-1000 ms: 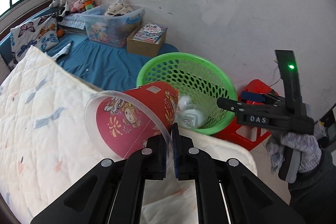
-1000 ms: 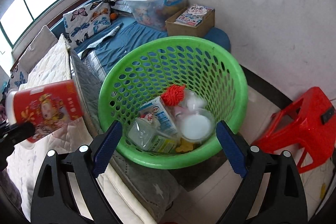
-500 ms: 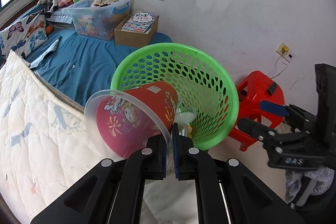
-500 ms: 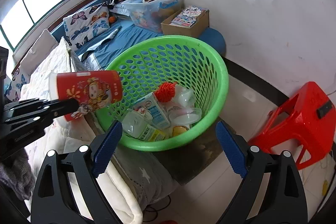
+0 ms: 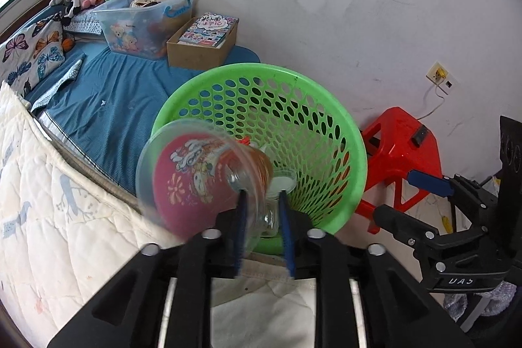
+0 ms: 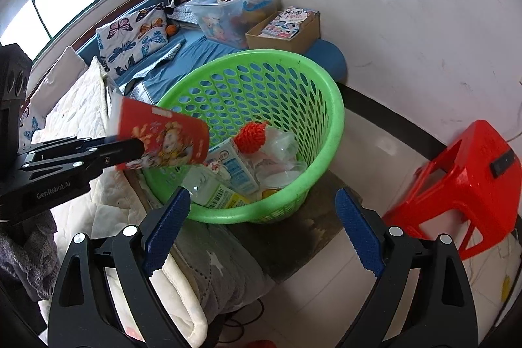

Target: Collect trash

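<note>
A red printed paper cup with a clear lid [image 5: 199, 181] tips out from between my left gripper's [image 5: 261, 217] parted jaws, blurred, at the near rim of the green basket [image 5: 345, 132]. In the right wrist view the cup [image 6: 163, 139] hangs over the basket rim [image 6: 332, 116], touching the left gripper's fingertips [image 6: 130, 147]. The basket holds a carton [image 6: 235, 167], a red mesh ball [image 6: 251, 134] and clear plastic trash. My right gripper [image 6: 261, 234] is open and empty, just in front of the basket.
A red plastic stool [image 6: 456, 181] stands right of the basket. A white quilt [image 5: 49, 217] and blue bed sheet [image 5: 107, 106] lie left. A clear storage bin [image 5: 146, 18] and a cardboard box of books [image 5: 202, 44] sit by the wall.
My left gripper has opened and the cup is slipping out toward the basket. The left gripper moved closer over the basket rim. The right gripper drew back slightly.
</note>
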Demonstrator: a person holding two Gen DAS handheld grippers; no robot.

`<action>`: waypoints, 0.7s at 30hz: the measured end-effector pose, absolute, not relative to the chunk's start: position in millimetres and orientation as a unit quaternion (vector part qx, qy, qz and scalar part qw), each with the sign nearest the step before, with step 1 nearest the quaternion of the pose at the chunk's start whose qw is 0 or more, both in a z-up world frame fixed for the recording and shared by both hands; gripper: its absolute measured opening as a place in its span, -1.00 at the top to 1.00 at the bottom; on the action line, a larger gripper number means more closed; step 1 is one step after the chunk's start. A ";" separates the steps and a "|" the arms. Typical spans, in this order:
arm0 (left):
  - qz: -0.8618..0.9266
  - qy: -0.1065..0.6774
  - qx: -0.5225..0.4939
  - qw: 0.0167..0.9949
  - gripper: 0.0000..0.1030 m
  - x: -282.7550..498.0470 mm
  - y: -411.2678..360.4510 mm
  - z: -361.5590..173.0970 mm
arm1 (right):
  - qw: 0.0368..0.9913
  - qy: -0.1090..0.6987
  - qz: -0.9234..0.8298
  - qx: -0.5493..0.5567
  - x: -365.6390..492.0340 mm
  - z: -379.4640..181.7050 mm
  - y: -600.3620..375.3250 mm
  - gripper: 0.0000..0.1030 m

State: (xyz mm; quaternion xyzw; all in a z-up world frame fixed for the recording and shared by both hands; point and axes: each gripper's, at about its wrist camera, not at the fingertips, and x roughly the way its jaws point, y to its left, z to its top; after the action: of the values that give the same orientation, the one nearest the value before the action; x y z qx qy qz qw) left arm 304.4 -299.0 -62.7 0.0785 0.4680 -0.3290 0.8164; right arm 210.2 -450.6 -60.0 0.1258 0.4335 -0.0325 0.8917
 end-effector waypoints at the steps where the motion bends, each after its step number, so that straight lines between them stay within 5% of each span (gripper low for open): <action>1: -0.330 0.467 0.076 0.817 0.44 304.1 -299.1 -62.2 | 0.892 0.433 -0.032 0.127 209.1 -59.4 -450.4 -0.75; 15: -0.328 0.446 0.065 0.830 0.31 274.9 -268.7 -37.0 | 0.898 0.421 -0.023 0.122 191.4 -46.4 -436.5 -0.75; 21: -0.313 0.431 0.063 0.844 0.08 249.7 -239.3 -23.8 | 0.903 0.414 -0.018 0.111 173.5 -35.9 -420.7 -0.75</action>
State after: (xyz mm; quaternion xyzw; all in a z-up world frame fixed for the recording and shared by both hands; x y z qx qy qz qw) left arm 249.7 -239.3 -23.8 0.0629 0.4307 -0.3129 0.8442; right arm 173.5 -420.7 -35.9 0.1112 0.4139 -0.0179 0.9033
